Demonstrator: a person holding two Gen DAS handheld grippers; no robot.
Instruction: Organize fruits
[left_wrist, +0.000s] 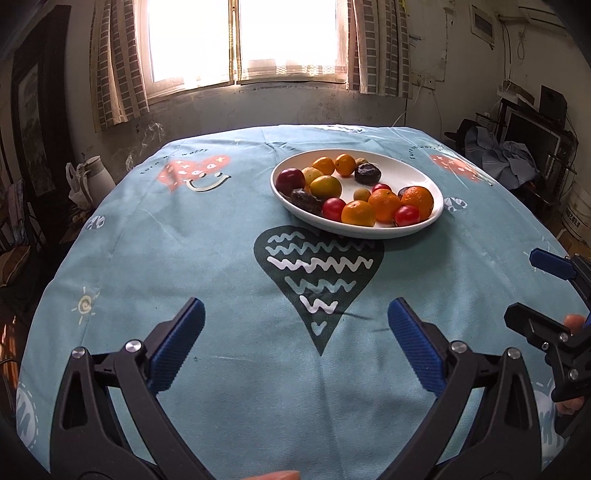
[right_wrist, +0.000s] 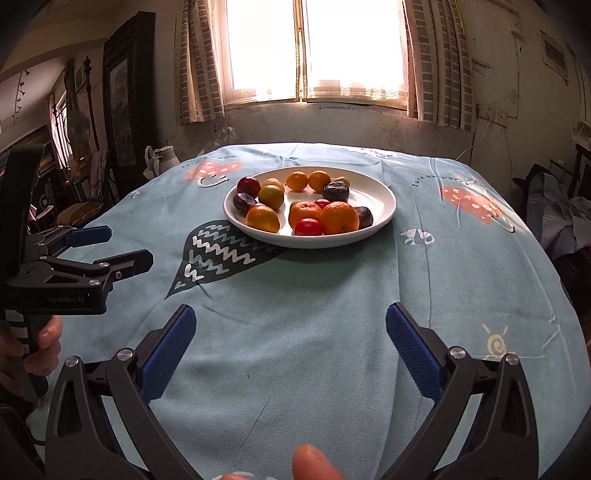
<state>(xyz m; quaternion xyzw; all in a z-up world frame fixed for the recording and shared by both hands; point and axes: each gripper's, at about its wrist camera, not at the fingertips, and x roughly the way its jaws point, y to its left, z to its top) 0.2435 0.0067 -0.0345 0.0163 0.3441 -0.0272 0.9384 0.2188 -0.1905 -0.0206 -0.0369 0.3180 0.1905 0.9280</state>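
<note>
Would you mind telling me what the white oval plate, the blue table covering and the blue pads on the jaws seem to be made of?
The white oval plate looks like glazed ceramic, possibly melamine: smooth, with a soft sheen.
The blue table covering is printed woven cloth, matte, with creases and visible weave.
The blue pads look like ribbed rubber or plastic: fine ridges, dull finish.

Black tongs (left_wrist: 295, 325) — ribbed blue pads (left_wrist: 410, 339) (silver screws).
</note>
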